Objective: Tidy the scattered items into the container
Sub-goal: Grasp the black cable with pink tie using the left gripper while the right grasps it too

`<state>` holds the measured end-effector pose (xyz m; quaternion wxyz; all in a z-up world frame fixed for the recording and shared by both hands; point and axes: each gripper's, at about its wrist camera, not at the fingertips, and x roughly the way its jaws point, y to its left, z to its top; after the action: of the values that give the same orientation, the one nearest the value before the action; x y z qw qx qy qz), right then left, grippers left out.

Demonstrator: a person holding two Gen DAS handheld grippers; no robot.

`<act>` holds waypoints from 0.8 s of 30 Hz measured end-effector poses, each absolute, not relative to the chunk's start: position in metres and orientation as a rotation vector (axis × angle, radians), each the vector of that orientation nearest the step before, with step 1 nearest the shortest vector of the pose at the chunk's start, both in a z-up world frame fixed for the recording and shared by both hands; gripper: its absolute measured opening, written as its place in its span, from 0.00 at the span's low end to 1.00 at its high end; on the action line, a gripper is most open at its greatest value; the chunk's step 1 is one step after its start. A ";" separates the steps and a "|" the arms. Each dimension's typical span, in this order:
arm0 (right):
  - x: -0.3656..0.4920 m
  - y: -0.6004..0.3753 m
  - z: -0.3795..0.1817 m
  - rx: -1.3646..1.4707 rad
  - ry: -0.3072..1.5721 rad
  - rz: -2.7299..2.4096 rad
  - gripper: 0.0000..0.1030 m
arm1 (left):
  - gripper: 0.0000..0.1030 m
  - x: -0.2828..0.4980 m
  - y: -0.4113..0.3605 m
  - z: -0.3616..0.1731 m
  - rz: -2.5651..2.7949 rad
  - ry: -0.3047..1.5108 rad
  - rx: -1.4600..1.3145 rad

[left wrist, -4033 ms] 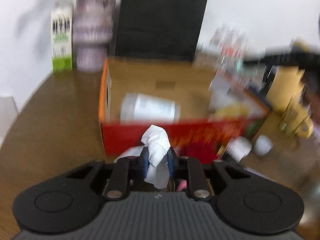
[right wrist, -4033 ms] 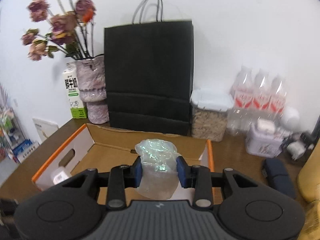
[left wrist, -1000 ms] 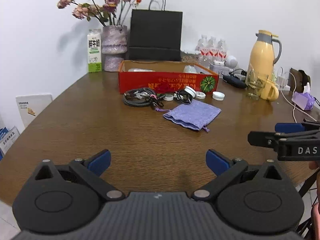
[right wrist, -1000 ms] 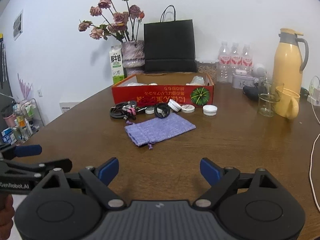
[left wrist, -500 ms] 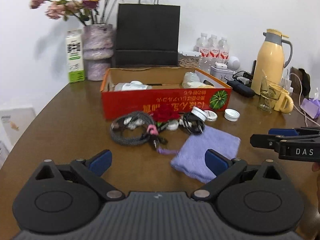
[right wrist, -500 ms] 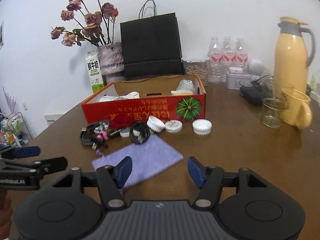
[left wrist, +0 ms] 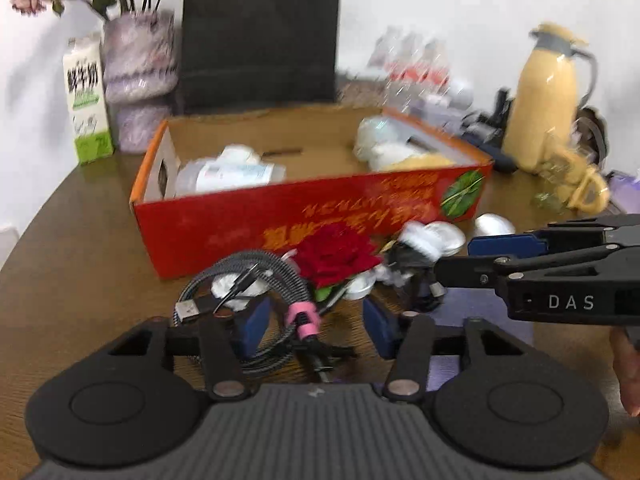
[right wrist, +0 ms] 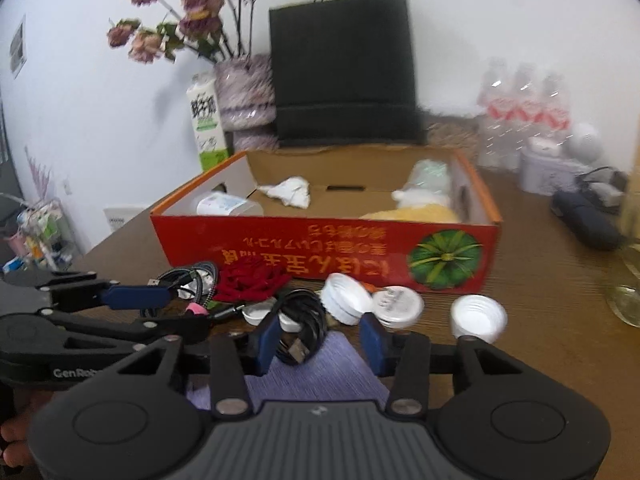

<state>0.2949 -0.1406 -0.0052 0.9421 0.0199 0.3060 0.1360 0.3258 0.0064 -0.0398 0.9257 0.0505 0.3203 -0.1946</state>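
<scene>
The red cardboard box [right wrist: 320, 248] stands on the brown table [right wrist: 540, 340], with a plastic bottle [right wrist: 224, 205] and crumpled tissue [right wrist: 290, 192] already inside. Just before its front wall lie the scattered things: a braided cable coil [left wrist: 244, 280], a red rose [left wrist: 336, 256], white caps [right wrist: 396, 306], a black cable [right wrist: 302, 326] and a purple pouch [right wrist: 320, 372]. My left gripper [left wrist: 316, 326] has just been closing and is half narrow around the braided cable's pink band, not pressing. My right gripper [right wrist: 320, 340] also has been closing, half narrow over the black cable, not gripping.
</scene>
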 end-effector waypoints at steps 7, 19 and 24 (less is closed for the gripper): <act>0.319 -0.134 -0.027 0.094 0.688 0.323 0.20 | 0.21 0.333 0.005 -0.050 -0.416 0.670 0.113; 0.289 -0.145 -0.011 0.100 0.551 0.330 0.18 | 0.19 0.272 0.010 0.012 -0.395 0.454 0.044; 0.280 -0.148 -0.004 0.117 0.538 0.326 0.18 | 0.19 0.249 0.017 0.030 -0.367 0.488 -0.019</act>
<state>0.2796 -0.1479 -0.0040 0.9492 0.0575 0.2644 0.1605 0.2486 0.0172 0.0298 0.9537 -0.0093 0.2404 -0.1805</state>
